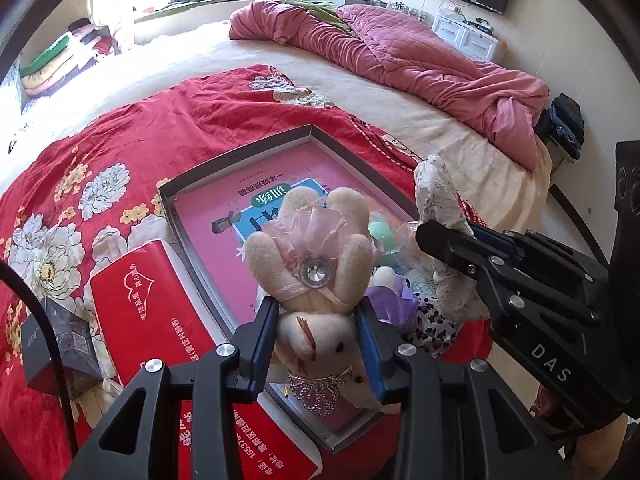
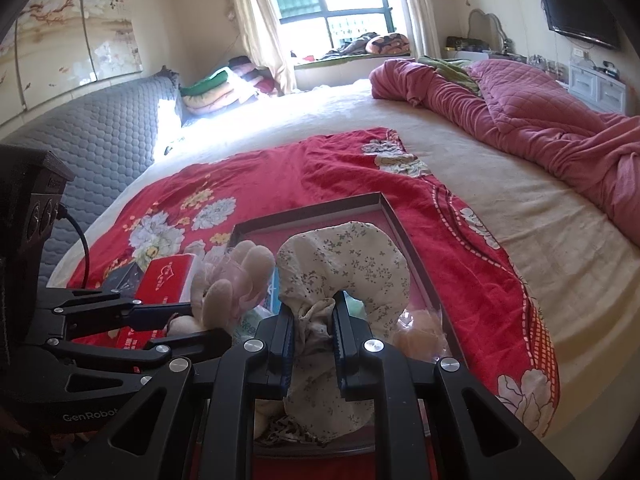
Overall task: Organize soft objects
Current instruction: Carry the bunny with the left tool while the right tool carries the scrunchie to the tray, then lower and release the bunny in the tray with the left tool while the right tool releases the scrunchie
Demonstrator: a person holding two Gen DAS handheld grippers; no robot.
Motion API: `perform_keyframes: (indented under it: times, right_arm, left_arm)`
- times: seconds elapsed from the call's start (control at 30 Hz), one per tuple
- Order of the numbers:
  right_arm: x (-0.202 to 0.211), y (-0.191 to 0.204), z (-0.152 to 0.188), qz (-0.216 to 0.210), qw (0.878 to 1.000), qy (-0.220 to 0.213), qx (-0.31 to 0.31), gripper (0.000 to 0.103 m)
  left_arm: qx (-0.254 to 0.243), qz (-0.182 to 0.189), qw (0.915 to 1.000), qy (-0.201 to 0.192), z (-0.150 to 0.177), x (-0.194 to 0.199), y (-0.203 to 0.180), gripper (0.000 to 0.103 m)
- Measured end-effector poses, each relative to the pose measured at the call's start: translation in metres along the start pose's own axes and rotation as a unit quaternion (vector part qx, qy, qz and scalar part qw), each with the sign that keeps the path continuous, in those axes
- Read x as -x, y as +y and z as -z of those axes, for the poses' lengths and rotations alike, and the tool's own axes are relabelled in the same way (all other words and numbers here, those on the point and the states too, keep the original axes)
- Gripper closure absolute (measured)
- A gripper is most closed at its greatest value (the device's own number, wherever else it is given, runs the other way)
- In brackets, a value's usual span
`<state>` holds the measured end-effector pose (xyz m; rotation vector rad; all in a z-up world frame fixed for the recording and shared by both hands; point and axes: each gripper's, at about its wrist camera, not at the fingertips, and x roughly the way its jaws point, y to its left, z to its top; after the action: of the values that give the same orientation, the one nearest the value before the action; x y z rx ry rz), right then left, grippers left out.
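Keep the left hand-held gripper (image 1: 318, 312) clenched on the cream plush rabbit with the pink gauze skirt (image 1: 316, 240), pinched at the neck, head toward the camera, feet hanging over the shallow grey cardboard tray (image 1: 240, 152). Stay away from the dark grey small box (image 1: 60, 340) and the red paper tissue pack (image 1: 136, 292) at the left, both lying on the red flowered blanket (image 1: 120, 140) just beside the tray wall. Lower slowly toward the bare part of the pink book cover (image 1: 224, 232) inside the tray, probably the best free place. Let the feet touch first, then lay the body flat and only then loosen the grip. Avoid pressing on the small plush toy in purple cloth (image 1: 390, 292) already in the tray, next to the rabbit.

Further right, keep the right hand-held gripper (image 2: 312, 308) clamped on the cream stuffed cloth toy with small grey flowers (image 2: 344, 264), held by a bunched fold, above the near right part of the same tray. Bring down one toy at a time, to avoid a collision of the two tools, now near each other. Release gently, without dragging the soft cloth along.
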<state>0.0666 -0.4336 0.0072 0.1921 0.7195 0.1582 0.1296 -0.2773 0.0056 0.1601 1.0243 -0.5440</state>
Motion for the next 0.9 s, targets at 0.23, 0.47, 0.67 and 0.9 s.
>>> perform_keyframes:
  times: [0.23, 0.47, 0.67, 0.9]
  right_arm:
    - [-0.017, -0.003, 0.003, -0.013, 1.0, 0.013, -0.01, 0.084]
    - [-0.027, -0.007, 0.008, -0.03, 0.999, 0.016, -0.023, 0.081]
    - [-0.029, -0.006, 0.01, -0.041, 0.999, 0.02, -0.025, 0.069]
    - [-0.023, -0.006, 0.008, -0.026, 0.999, 0.013, -0.015, 0.061]
  left_arm:
    - [0.006, -0.001, 1.0, 0.003, -0.003, -0.006, 0.006, 0.064]
    - [0.008, 0.0, 1.0, 0.004, -0.004, -0.007, 0.007, 0.064]
    - [0.009, 0.001, 1.0, 0.004, -0.004, -0.008, 0.007, 0.064]
    - [0.01, 0.002, 1.0, 0.002, -0.004, -0.007, 0.008, 0.064]
